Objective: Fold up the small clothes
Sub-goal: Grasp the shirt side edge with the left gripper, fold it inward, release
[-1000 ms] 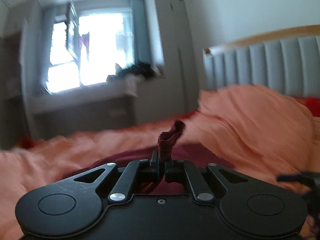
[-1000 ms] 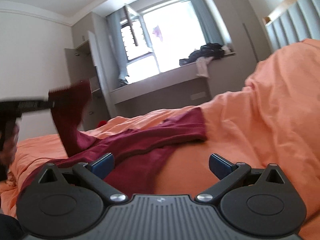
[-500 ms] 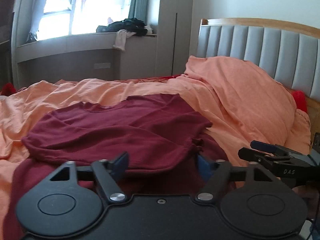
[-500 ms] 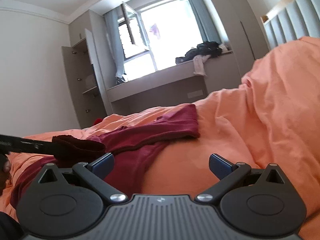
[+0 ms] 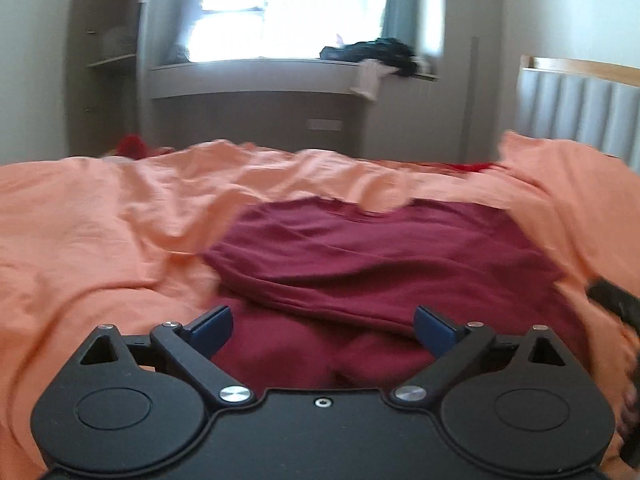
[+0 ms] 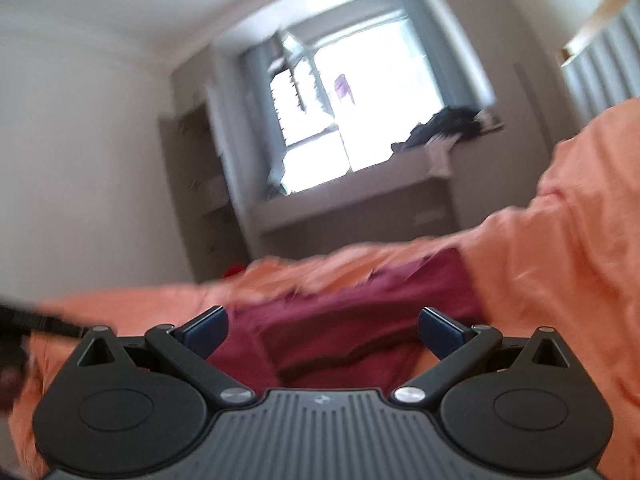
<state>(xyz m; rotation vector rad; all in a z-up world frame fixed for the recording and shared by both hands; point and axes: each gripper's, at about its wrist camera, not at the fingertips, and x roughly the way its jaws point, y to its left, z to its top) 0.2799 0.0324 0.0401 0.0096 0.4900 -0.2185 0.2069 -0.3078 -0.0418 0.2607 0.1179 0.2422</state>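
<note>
A dark red shirt lies partly folded on the orange bedding, one layer turned over another. My left gripper hovers low over its near edge, jaws still opening wide, and its blue pads press on nothing. In the right wrist view the same dark red shirt stretches ahead of my right gripper, which stands open and holds nothing. The right gripper's black tip shows at the right edge of the left wrist view. The left gripper's finger enters the right wrist view from the left.
Rumpled orange bedding covers the bed and rises in a mound to the right. A grey padded headboard stands at the right. A window bench with dark clothes lies beyond the bed.
My left gripper let go of the shirt fabric it held pinched and raised; the fabric now lies on the shirt. The left gripper opened wide and swung left. The right gripper shifted, still open.
</note>
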